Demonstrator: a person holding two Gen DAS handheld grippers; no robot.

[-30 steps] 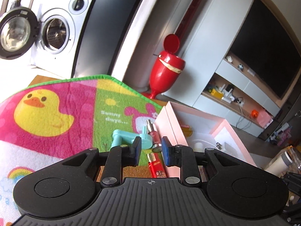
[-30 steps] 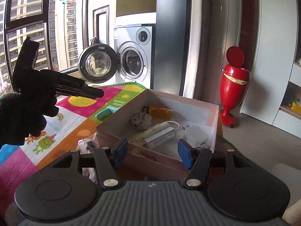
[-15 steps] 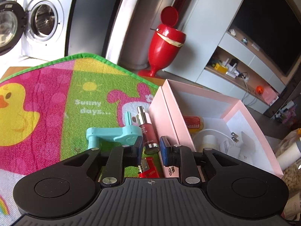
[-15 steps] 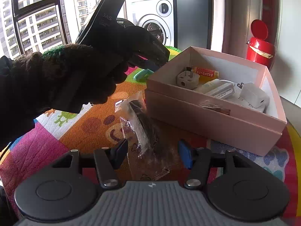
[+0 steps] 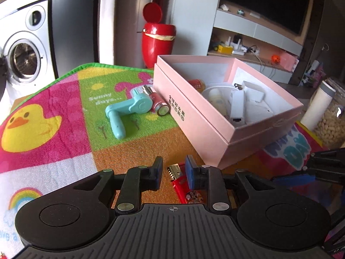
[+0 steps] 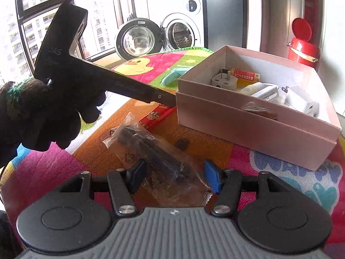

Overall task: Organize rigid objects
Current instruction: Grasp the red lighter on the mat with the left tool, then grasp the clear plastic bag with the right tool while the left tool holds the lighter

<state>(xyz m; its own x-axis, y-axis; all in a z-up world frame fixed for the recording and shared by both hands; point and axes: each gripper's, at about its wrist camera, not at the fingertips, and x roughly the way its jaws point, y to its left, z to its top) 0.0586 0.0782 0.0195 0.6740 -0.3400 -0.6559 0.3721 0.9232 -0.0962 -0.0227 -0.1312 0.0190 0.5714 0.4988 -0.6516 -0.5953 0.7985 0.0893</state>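
Note:
A pink box (image 5: 194, 116) holding chargers, a plug and small bottles stands on the colourful play mat (image 5: 64, 108). My left gripper (image 5: 173, 173) is open, its fingers on either side of the metal top of a red lighter (image 5: 183, 188) lying on the mat. A teal crank handle (image 5: 129, 110) and a dark red cylinder (image 5: 157, 103) lie left of the box. My right gripper (image 6: 173, 178) is open and low over a black object in a clear plastic bag (image 6: 155, 159). The box also shows in the right wrist view (image 6: 254, 127), as does the lighter (image 6: 157, 114).
A red pedal bin (image 5: 157, 41) and a washing machine (image 5: 23, 58) stand beyond the mat. A white bottle (image 5: 317, 105) and a jar of nuts (image 5: 334, 123) stand right of the box. The gloved hand with the left gripper (image 6: 54, 99) fills the left of the right wrist view.
My left gripper pulled back from the teal handle and cylinder and now straddles the red lighter. My right gripper dropped lower over the bagged object.

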